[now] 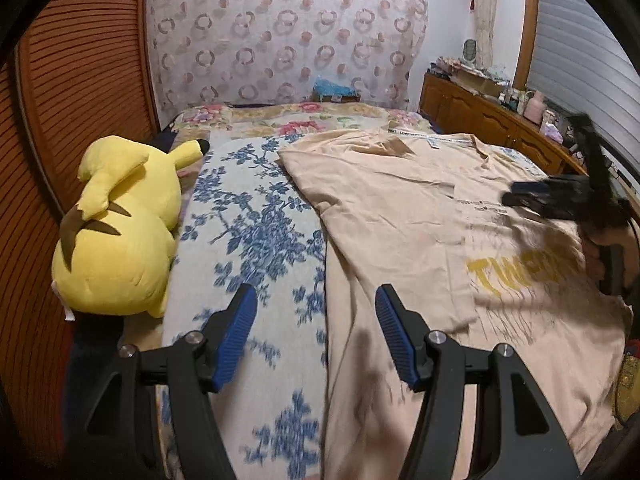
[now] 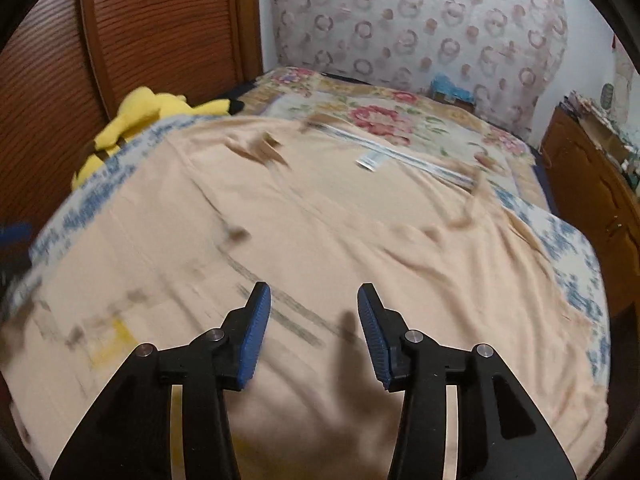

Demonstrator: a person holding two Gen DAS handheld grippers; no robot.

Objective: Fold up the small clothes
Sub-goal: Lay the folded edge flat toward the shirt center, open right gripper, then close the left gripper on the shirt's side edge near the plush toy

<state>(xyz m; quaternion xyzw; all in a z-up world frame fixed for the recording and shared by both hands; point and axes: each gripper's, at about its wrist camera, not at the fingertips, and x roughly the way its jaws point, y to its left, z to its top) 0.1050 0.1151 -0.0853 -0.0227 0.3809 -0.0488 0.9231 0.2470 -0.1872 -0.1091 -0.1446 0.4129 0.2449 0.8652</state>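
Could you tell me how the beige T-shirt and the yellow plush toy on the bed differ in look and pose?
The beige T-shirt lies flat and spread out with one side folded over; the yellow plush toy is bulky and rounded, lying by the wooden wall. The shirt carries printed lettering; the toy has brown stripes. Both rest on the bed, untouched by either gripper.

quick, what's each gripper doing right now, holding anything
left gripper: open, holding nothing, over the shirt's left edge.
right gripper: open, holding nothing, above the shirt.
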